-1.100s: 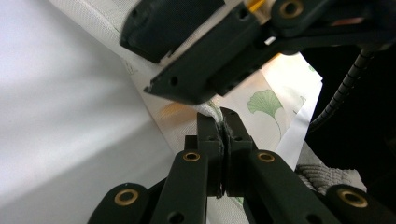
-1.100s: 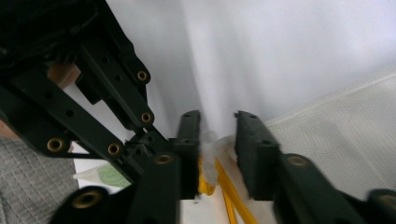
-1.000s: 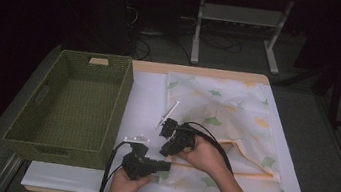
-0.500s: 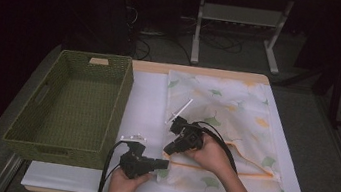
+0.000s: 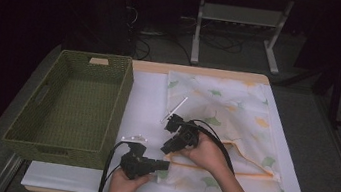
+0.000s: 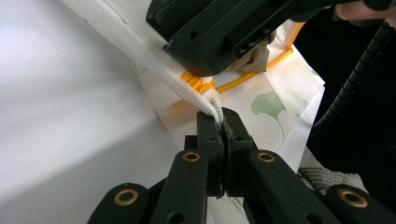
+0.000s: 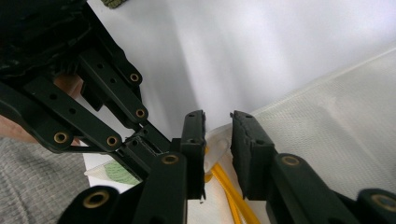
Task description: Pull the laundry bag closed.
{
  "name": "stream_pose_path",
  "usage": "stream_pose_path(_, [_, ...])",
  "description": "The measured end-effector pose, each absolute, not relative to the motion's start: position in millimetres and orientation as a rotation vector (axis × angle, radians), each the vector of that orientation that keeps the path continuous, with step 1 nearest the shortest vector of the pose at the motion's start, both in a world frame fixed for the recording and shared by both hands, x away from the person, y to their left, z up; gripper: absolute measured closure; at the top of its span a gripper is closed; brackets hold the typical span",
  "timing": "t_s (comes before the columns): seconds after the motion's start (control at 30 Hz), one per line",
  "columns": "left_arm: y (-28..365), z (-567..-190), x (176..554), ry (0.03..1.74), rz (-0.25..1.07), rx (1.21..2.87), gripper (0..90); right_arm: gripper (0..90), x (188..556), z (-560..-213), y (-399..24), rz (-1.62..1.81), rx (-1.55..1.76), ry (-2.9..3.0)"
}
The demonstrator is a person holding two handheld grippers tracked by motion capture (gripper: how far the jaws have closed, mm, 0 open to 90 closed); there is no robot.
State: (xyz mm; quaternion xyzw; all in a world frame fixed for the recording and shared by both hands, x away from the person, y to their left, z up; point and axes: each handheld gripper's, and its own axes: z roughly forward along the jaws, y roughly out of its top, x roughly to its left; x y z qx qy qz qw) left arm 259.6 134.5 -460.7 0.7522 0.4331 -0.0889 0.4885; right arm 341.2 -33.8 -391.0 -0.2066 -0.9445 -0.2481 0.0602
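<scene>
A white mesh bag (image 5: 237, 110) with green and yellow leaf prints lies flat on the table; an orange-yellow zipper (image 6: 243, 84) runs along its near edge. My left gripper (image 6: 223, 122) is shut on the bag's corner by the zipper's end, at the front of the table (image 5: 164, 166). My right gripper (image 7: 218, 119) hovers just above it (image 5: 167, 149), and its jaws have just been opening. They stand apart, with the zipper's pale pull tab (image 7: 217, 151) between them and not pressed.
A green woven basket (image 5: 72, 97) stands on the left of the white table cover (image 5: 148, 98). A small clear object (image 5: 133, 137) lies beside the basket. A thin white stick (image 5: 177, 108) sits near the right gripper. Black cables trail from both grippers.
The right gripper shifted slightly to the right and then back left over the zipper's end. The left gripper kept still on the bag's corner.
</scene>
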Motion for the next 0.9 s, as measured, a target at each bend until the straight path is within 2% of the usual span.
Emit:
stream_pose_path(0.2, [134.9,-460.8,259.3,1.053,-0.213,1.833,88.3,81.2,342.4,-391.4,-34.5,-0.745,-0.613,-2.825])
stream_pose_path(0.4, [136.0,-461.9,258.9,1.055,-0.218,1.826,87.5,82.2,343.6,-391.7,-38.2,-0.760,-0.609,-2.810])
stream_pose_path(0.47, [136.4,-462.0,259.7,1.058,-0.226,1.825,85.9,82.3,343.2,-391.8,-38.4,-0.759,-0.610,-2.811])
stream_pose_path(0.5, [136.5,-461.9,260.6,1.064,-0.239,1.820,77.6,82.3,342.7,-391.8,-38.8,-0.756,-0.615,-2.810])
stream_pose_path(0.53, [136.7,-461.8,262.3,1.065,-0.257,1.818,74.8,82.3,342.6,-391.8,-39.0,-0.760,-0.615,-2.812])
stream_pose_path(0.63, [135.3,-459.7,266.0,1.072,-0.264,1.823,73.7,82.3,341.6,-391.6,-39.1,-0.767,-0.612,-2.816])
stream_pose_path(0.67, [134.9,-458.8,266.7,1.076,-0.269,1.818,74.4,82.3,341.3,-391.3,-39.3,-0.770,-0.612,-2.817])
stream_pose_path(0.77, [135.4,-456.3,268.1,1.066,-0.257,1.824,84.5,82.0,341.5,-390.4,-41.8,-0.784,-0.618,-2.815])
stream_pose_path(0.9, [138.5,-457.0,267.2,1.072,-0.255,1.805,86.9,81.5,343.0,-389.2,-49.0,-0.824,-0.635,-2.773])
